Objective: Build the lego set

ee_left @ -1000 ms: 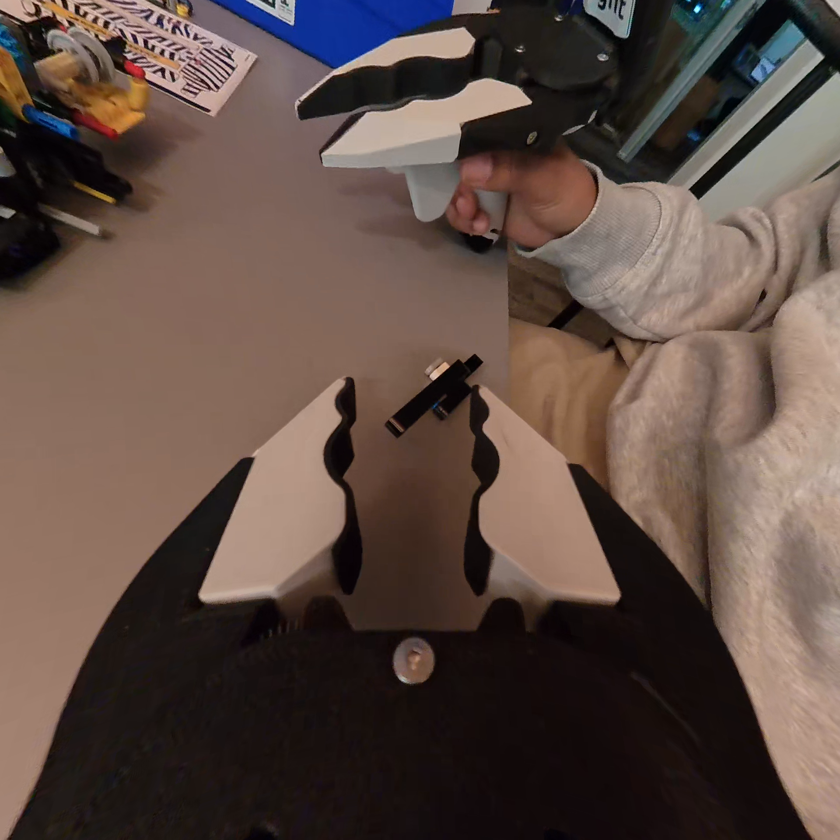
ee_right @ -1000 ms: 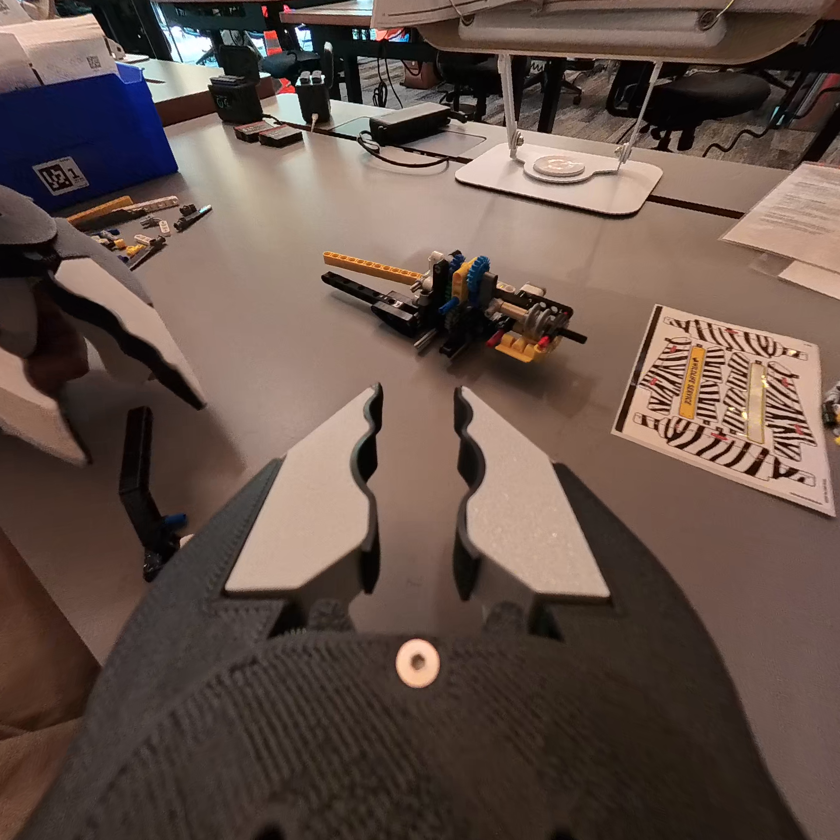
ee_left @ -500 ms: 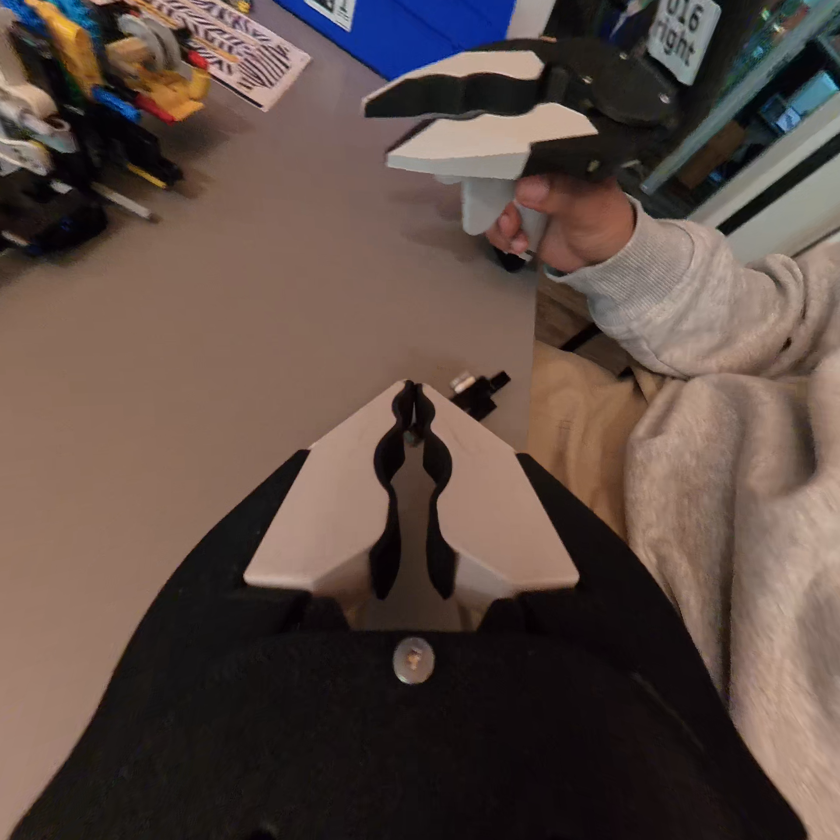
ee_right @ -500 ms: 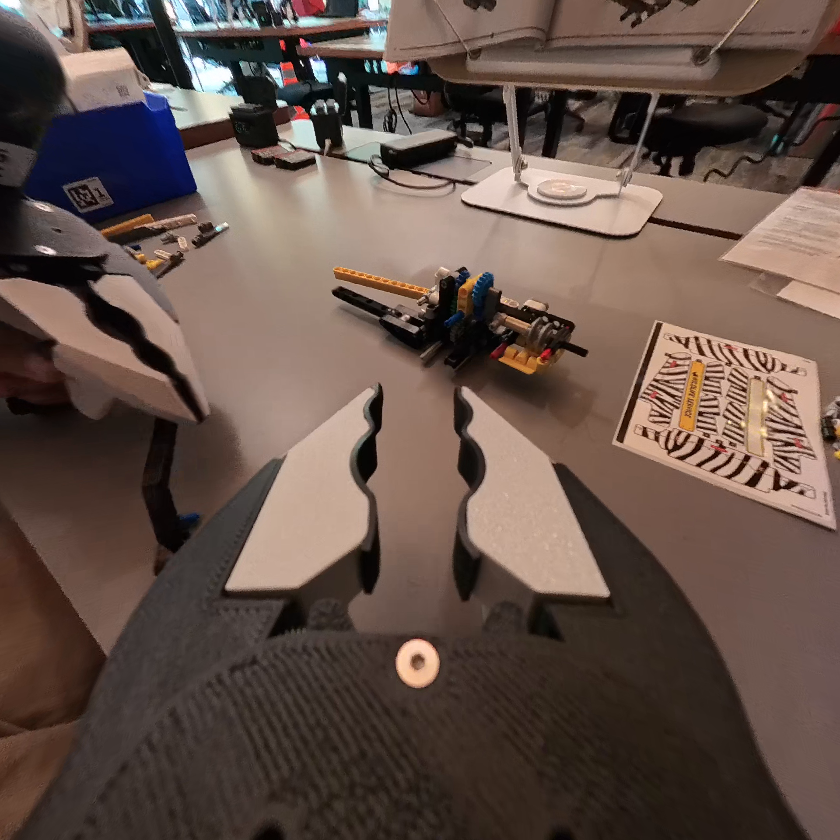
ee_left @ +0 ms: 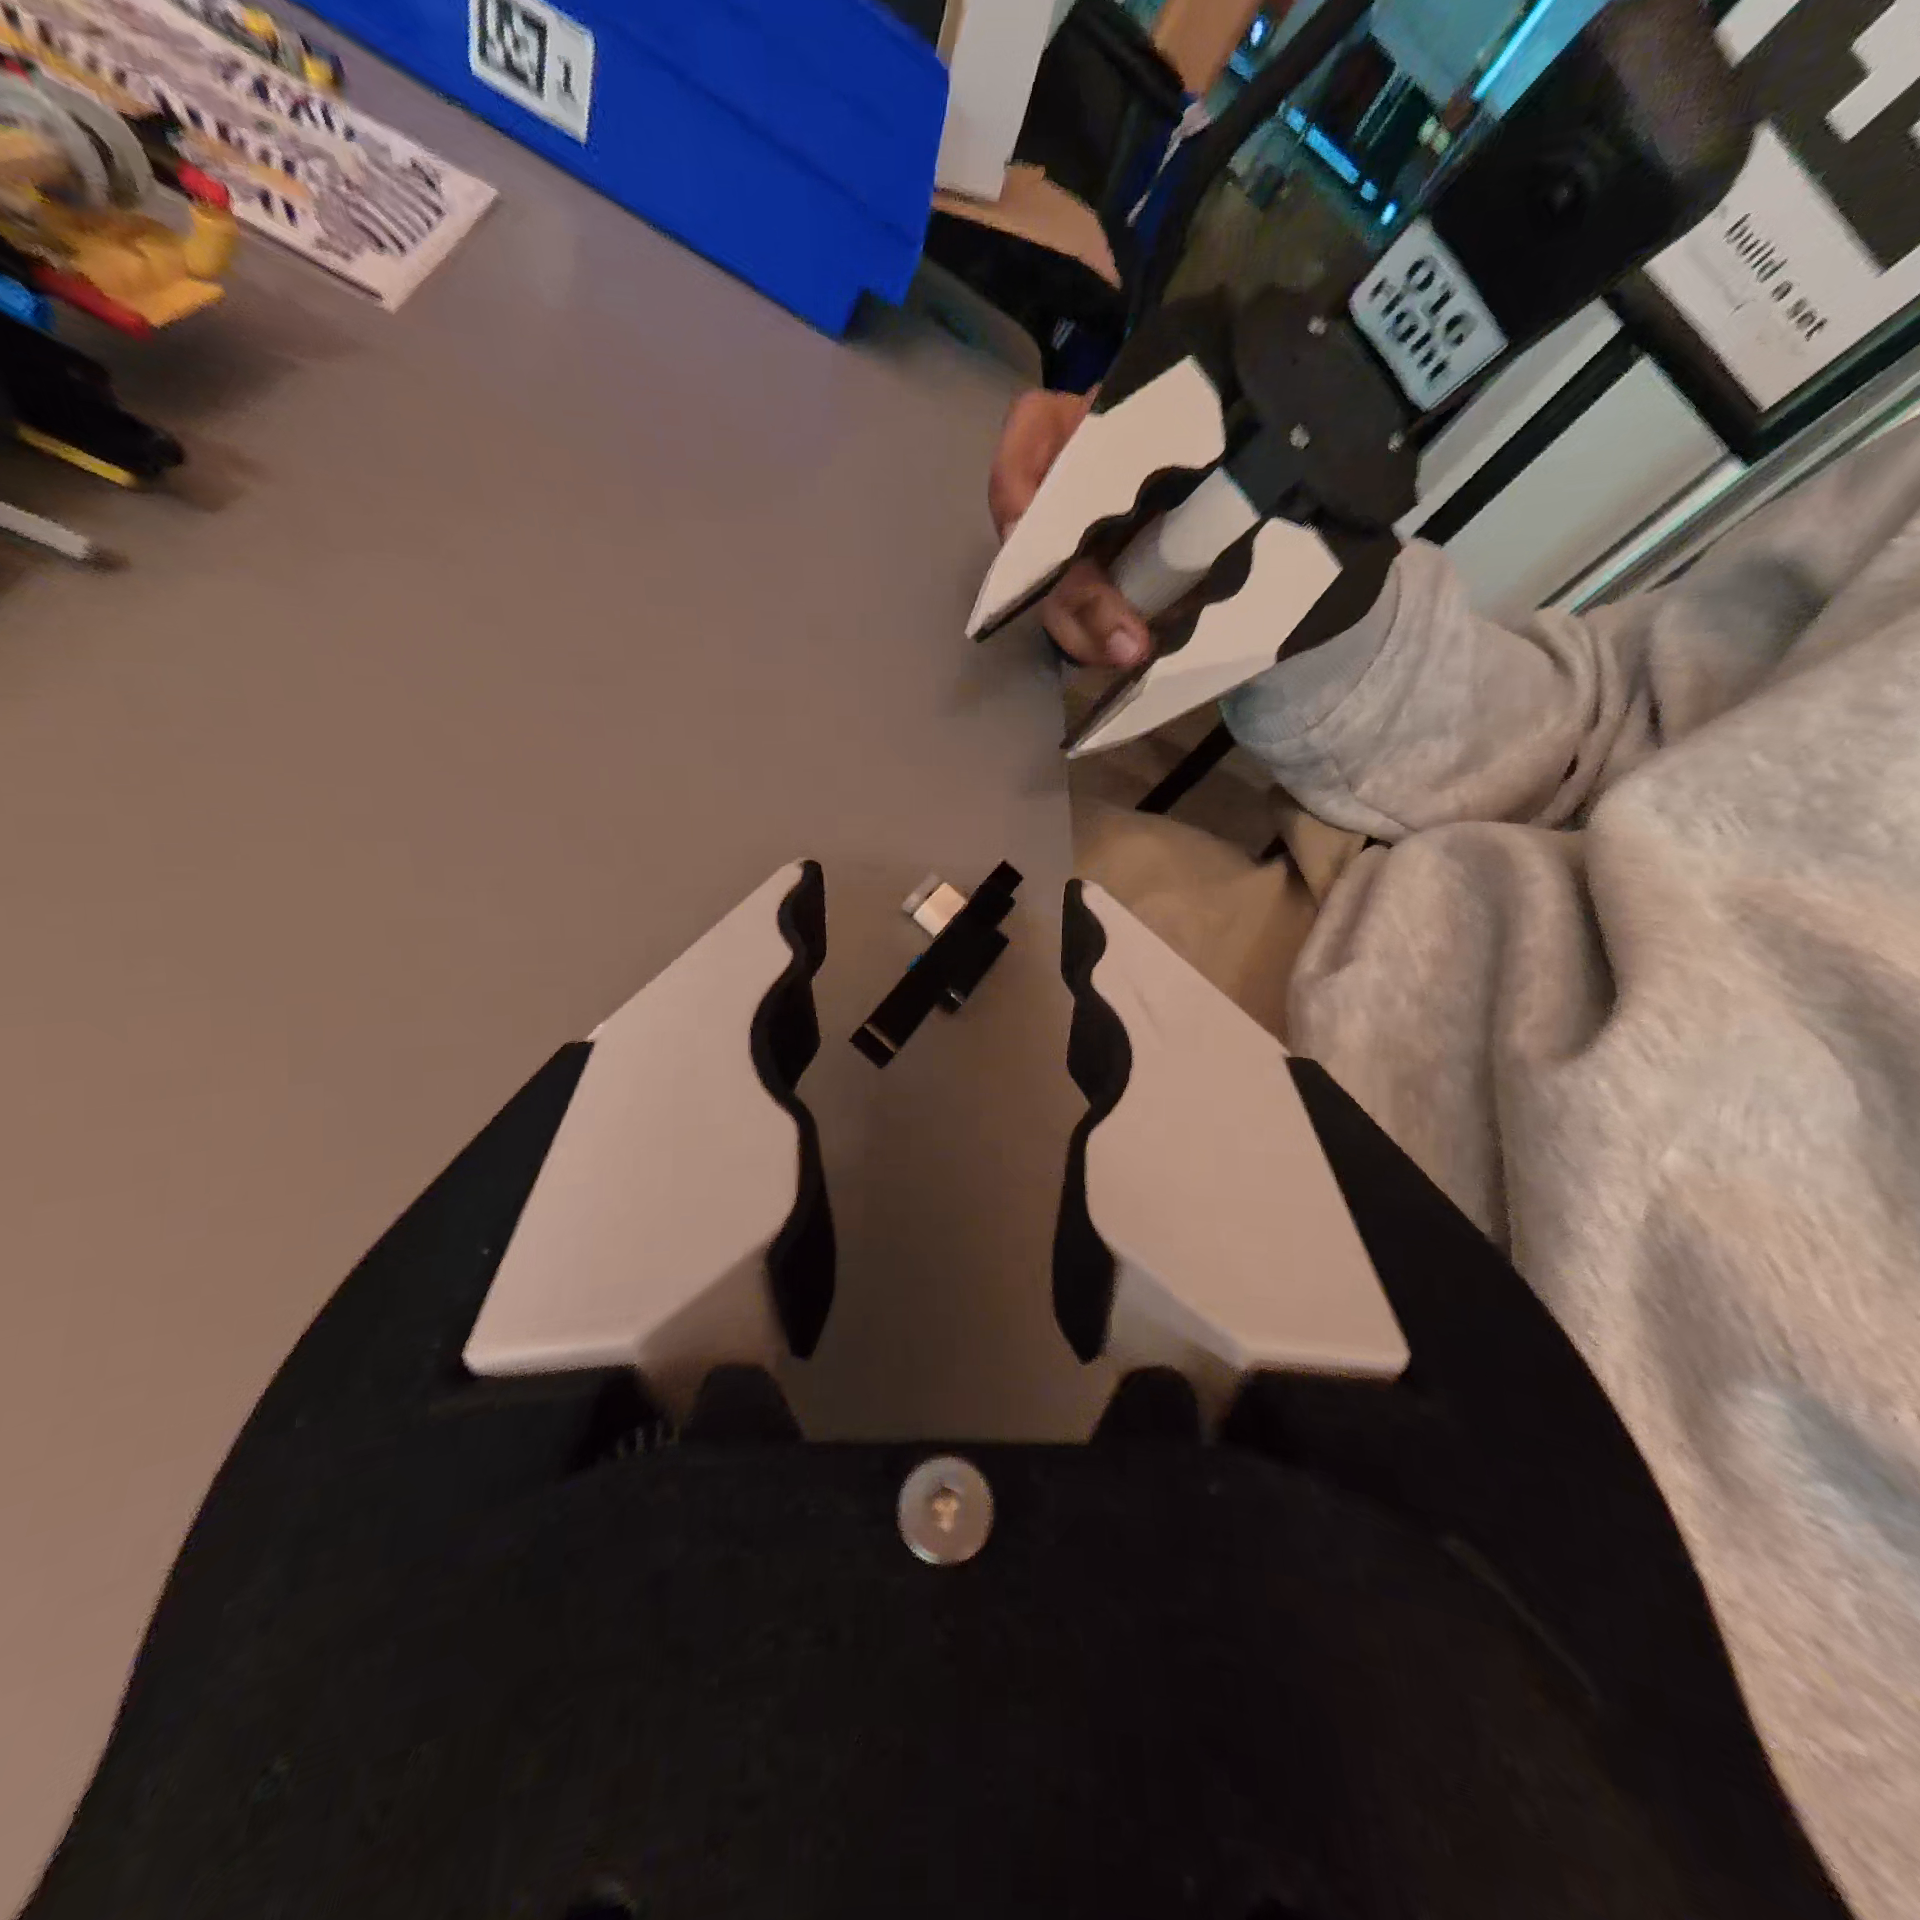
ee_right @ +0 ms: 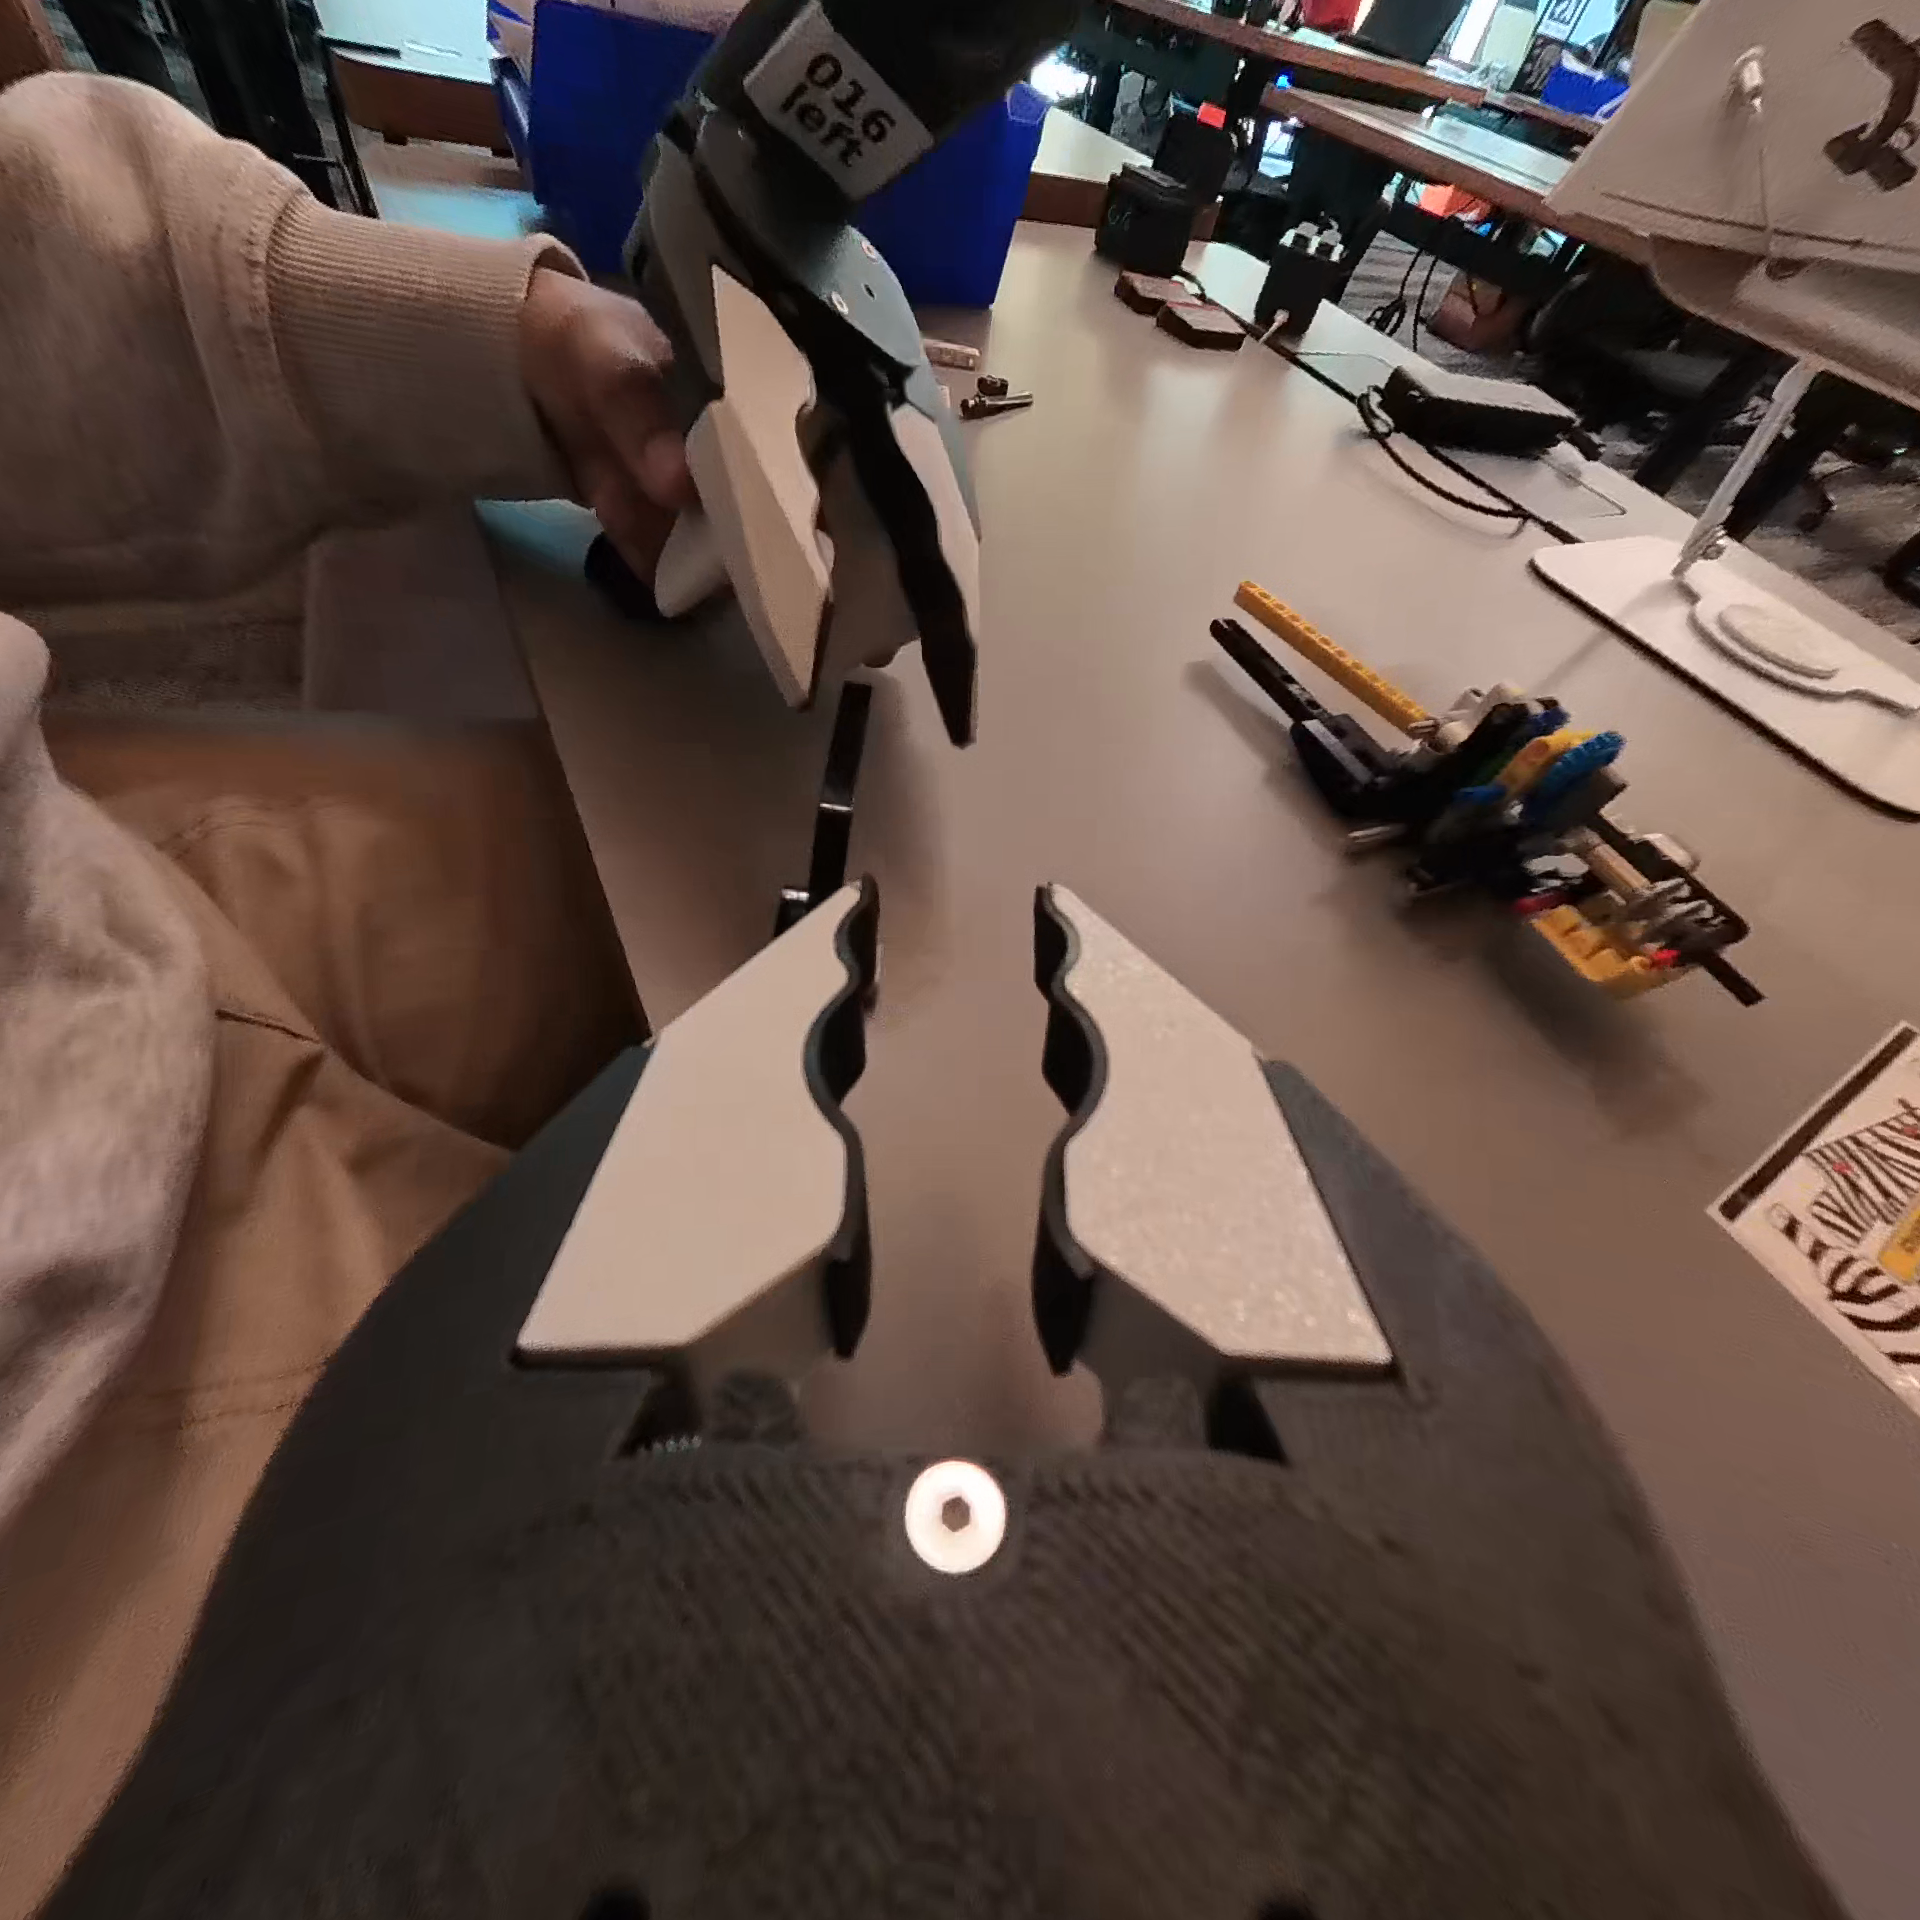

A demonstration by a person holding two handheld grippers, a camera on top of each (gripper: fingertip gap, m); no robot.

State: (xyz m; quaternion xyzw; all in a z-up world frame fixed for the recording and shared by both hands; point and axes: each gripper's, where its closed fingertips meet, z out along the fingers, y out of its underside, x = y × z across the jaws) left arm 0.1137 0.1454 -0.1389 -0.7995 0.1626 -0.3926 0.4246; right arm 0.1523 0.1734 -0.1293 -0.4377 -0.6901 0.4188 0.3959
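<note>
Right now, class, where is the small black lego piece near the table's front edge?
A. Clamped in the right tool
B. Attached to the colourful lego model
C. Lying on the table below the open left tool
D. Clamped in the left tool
C: the black lego piece lies on the table, seen between the spread fingers of the open left tool, which is not gripping it.

A grey table [ee_right: 1195, 582] fills the near scene. Far left on it sits a blue bin [ee_left: 727, 135]; far right, a white stand base [ee_right: 1704, 623]. Beyond are more desks [ee_right: 1299, 73], office chairs [ee_right: 1600, 312], and glass partitions [ee_left: 1351, 135].
</note>
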